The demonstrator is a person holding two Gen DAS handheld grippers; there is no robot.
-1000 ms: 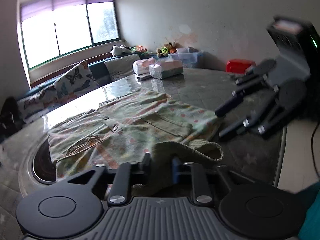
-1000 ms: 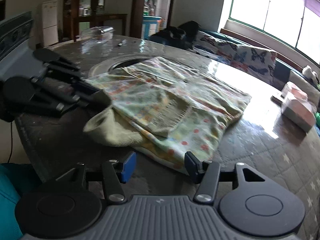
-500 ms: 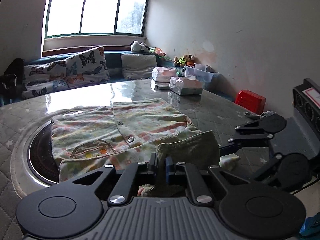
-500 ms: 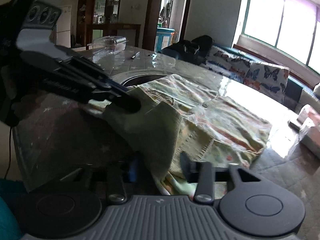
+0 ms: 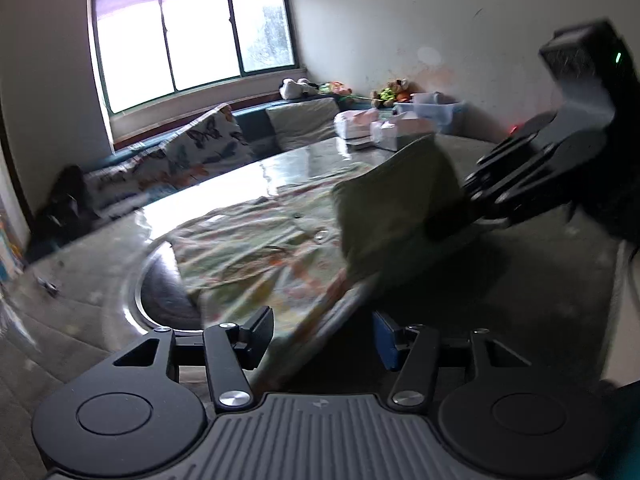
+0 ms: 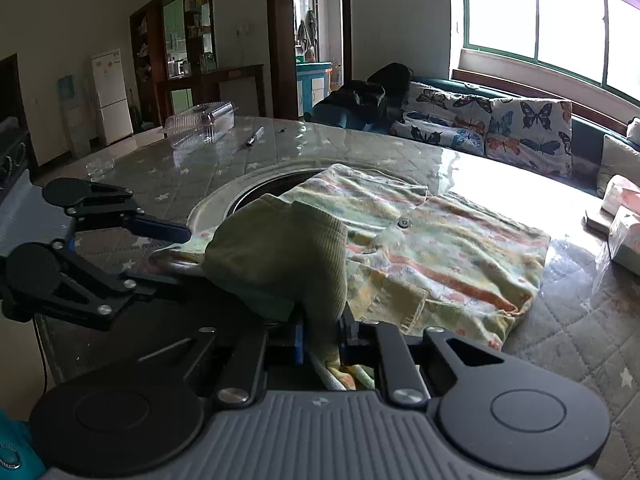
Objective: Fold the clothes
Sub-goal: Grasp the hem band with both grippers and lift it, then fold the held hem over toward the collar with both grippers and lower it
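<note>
- Garment, a pastel-print buttoned top w/ olive ribbed cuff, lay spread on the counter, far part overlapping the round inset ring. Near sleeve end was lifted off the counter.
- Right tool: fingers together, clamped on the cuff/sleeve fabric, which bunched up over the tips and hid most of the near view.
- Left tool: fingers apart, nothing between them; printed edge of the garment lay just ahead and under the gap. In the right view it sat left of the cuff, one finger close to or touching cloth; can't tell which.
- Risk 1: only one tool had the sleeve, so the pinch was narrow. If swung across fast, fabric could slide out or the sleeve could twist and land as a lump, not a flat fold.
- Risk 2: lifted sleeve drags the body. The counter looked glossy, so the whole top could skate toward the near edge and crease.
- Risk 3: left tool open near the cloth could snag the hem or push a wrinkle in if it closed blind; left view was motion-blurred.
- Pose: right tool held low, pointing across the garment toward the far sofa, roughly level. Left tool pointed toward the window, tilted, low over the near edge.
</note>
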